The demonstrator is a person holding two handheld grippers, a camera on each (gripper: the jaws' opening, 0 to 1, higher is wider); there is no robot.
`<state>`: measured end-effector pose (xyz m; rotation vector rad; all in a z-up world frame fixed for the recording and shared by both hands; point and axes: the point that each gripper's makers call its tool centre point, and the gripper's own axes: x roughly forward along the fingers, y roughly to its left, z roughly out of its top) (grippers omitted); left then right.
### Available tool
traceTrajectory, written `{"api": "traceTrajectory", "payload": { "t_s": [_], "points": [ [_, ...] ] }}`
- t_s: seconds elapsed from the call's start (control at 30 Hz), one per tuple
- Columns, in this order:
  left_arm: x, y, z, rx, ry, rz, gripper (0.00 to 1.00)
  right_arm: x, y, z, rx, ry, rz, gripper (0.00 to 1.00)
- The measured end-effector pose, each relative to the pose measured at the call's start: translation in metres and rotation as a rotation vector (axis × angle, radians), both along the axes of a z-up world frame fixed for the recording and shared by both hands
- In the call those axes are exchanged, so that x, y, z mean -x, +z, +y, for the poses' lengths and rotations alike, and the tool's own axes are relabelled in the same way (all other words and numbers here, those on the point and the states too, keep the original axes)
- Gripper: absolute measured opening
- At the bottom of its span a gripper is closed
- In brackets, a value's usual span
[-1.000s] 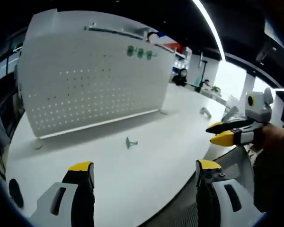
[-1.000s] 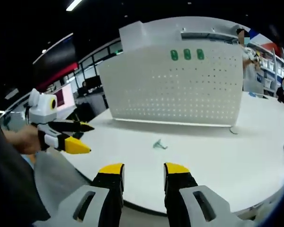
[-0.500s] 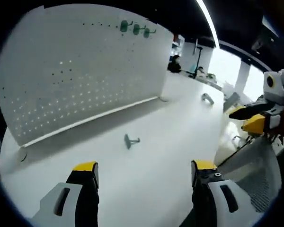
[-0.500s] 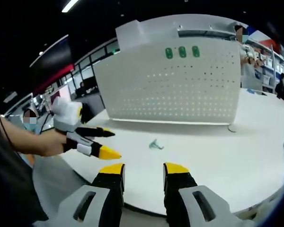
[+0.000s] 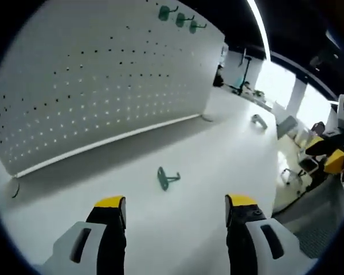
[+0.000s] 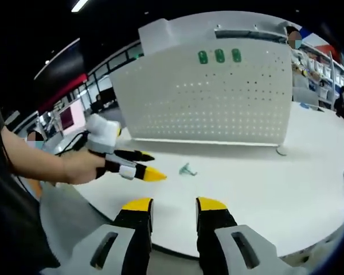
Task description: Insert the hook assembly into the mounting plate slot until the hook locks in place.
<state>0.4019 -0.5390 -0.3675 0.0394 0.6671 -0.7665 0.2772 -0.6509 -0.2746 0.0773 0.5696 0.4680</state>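
1. The bench [image 5: 218,154] is a smooth, matt white surface with a curved edge; a white perforated mounting plate [image 5: 103,86] stands upright on it, its face covered in a regular grid of small round holes, its lower edge resting on the bench top along a thin pale strip.
2. Three small green hooks [image 5: 180,17] sit in a row near the top edge of the mounting plate; in the right gripper view they appear as three green oval plates [image 6: 219,55].
3. The hook assembly [image 5: 166,178], a small teal-green part with a flat plate and a projecting curved prong, lies loose on the bench in front of the mounting plate, well apart from it and touched by nothing; in the right gripper view it lies at [image 6: 187,169].
4. The left hand-held gripper [image 5: 175,203] has black jaws with yellow tips and pale grey bodies; the jaws stand spread apart and empty, above the near bench edge, the hook assembly ahead between them.
5. The right hand-held gripper [image 6: 169,204] is of like build; its jaws stand apart with a narrower gap, pinching nothing, near the bench edge.
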Motion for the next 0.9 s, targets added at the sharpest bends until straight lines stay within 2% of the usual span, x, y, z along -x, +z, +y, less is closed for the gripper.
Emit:
{"api": "traceTrajectory", "payload": {
  "t_s": [0.13, 0.2, 0.37, 0.43, 0.53, 0.57, 0.6, 0.67, 0.9],
  "points": [
    [-0.005, -0.008, -0.008, 0.011, -0.005, 0.016, 0.65, 0.0, -0.001, 0.001, -0.004, -0.006, 0.004, 0.29],
    [-0.009, -0.014, -0.011, -0.006, -0.012, 0.021, 0.62, 0.001, -0.003, 0.0, -0.002, -0.005, 0.01, 0.29],
    [-0.019, -0.021, -0.014, -0.006, 0.012, 0.048, 0.61, 0.002, -0.009, -0.008, -0.004, -0.03, 0.03, 0.29],
    [-0.019, -0.027, -0.019, -0.058, -0.035, 0.058, 0.6, 0.002, -0.011, -0.011, -0.004, -0.036, 0.037, 0.29],
    [-0.029, -0.022, -0.029, -0.016, -0.014, 0.042, 0.58, 0.0, -0.012, -0.014, -0.001, -0.039, 0.042, 0.29],
    [-0.03, -0.025, -0.032, 0.029, 0.017, 0.09, 0.57, 0.0, -0.012, -0.015, -0.001, -0.041, 0.043, 0.29],
    [-0.03, -0.027, -0.031, 0.03, 0.031, 0.11, 0.56, -0.002, -0.013, -0.016, -0.003, -0.046, 0.045, 0.29],
    [-0.031, -0.034, -0.028, -0.035, 0.01, 0.094, 0.54, -0.003, -0.012, -0.018, -0.005, -0.052, 0.046, 0.29],
    [-0.029, -0.038, -0.032, -0.037, 0.007, 0.102, 0.46, -0.003, -0.018, -0.023, -0.005, -0.064, 0.062, 0.28]
  ]
}}
